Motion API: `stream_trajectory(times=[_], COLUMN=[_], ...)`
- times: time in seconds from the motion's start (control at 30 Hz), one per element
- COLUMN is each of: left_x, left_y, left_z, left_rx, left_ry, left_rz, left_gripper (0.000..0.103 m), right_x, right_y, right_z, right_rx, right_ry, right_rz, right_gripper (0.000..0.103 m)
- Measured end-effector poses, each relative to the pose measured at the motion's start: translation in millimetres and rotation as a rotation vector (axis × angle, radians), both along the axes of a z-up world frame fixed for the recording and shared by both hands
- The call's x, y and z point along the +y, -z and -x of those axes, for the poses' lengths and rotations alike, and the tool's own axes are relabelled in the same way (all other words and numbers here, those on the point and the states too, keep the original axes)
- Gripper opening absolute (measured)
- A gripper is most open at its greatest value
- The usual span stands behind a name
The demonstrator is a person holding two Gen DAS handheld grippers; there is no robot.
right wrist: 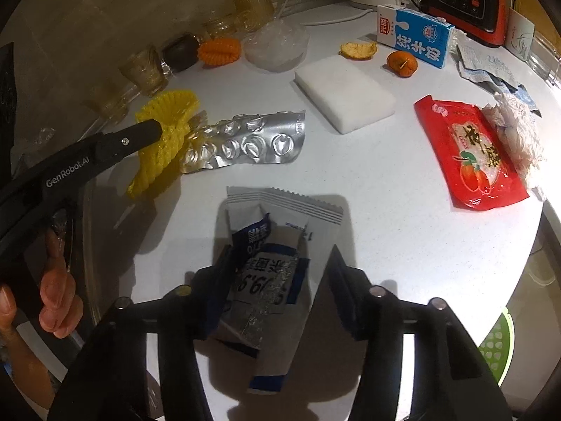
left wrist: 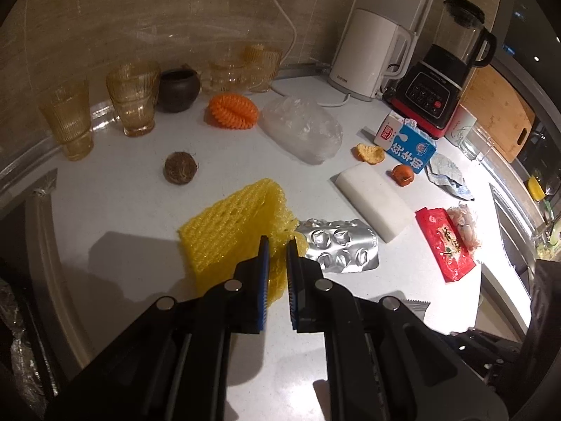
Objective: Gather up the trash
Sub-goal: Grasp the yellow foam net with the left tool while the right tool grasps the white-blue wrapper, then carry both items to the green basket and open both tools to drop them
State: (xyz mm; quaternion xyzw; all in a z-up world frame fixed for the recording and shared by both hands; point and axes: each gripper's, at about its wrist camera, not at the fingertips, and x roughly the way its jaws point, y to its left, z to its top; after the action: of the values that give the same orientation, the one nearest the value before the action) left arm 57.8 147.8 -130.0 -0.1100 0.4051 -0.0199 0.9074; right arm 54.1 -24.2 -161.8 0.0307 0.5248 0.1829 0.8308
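At 6 o'clock on the counter (left wrist: 115, 189), left gripper (left wrist: 277, 245) pinches yellow foam net (left wrist: 224, 224); right gripper (right wrist: 277, 256), half spread, straddles torn wrapper (right wrist: 270, 266), pads apparently not yet pressing; next: close, lift both.

At twelve o'clock of the left wrist view we see a white kettle (left wrist: 368, 56) on the pale counter (left wrist: 122, 203), with a black and red blender (left wrist: 441, 80) at its three o'clock side and a wooden cutting board (left wrist: 498, 112) leaning further round. Amber ribbed glasses (left wrist: 135, 96) line the wall near ten o'clock, a dark round pot (left wrist: 177, 89) just beside them. At five o'clock of the right wrist view a green perforated basket (right wrist: 498, 343) shows below the counter edge.
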Motion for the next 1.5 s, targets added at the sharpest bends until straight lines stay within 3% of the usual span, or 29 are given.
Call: stream_trajectory(times=[0.13,0.17,0.37,0.53,0.83,1.07,1.33,1.5], left_x=[-1,-2,-16,-45,-161,-258,-337,-356], left_y=[-11,-14,-35,-58,-74,-44,35,75], left_z=[9,12,32,52,88,117,135,135], left_rx=[-0.014,-0.016,-0.04,-0.055,-0.044,0.014,0.17,0.281], left_ry=[0.009,0.015,0.055,0.138,0.404,0.562,0.626,0.617], left_rz=[-0.009,-0.011,-0.028,-0.009,0.014,-0.002,0.002,0.001], left_gripper=[0.009,0.009,0.009,0.009,0.009,0.009,0.009,0.01], right_x=[4,4,-9,-43,-160,-245,-311,-331], right_y=[-7,-8,-20,-48,-81,-71,-50,-43], right_z=[5,6,19,44,100,135,169,182], right_rx=[-0.022,-0.022,-0.034,-0.112,-0.187,-0.149,-0.078,-0.055], right_ry=[-0.033,-0.037,-0.033,-0.01,0.208,0.361,0.417,0.421], right_rz=[-0.001,-0.005,-0.053,-0.053,0.026,0.059,0.061,0.055], right_gripper=[0.009,0.006,0.004,0.004,0.004,0.004,0.004,0.006])
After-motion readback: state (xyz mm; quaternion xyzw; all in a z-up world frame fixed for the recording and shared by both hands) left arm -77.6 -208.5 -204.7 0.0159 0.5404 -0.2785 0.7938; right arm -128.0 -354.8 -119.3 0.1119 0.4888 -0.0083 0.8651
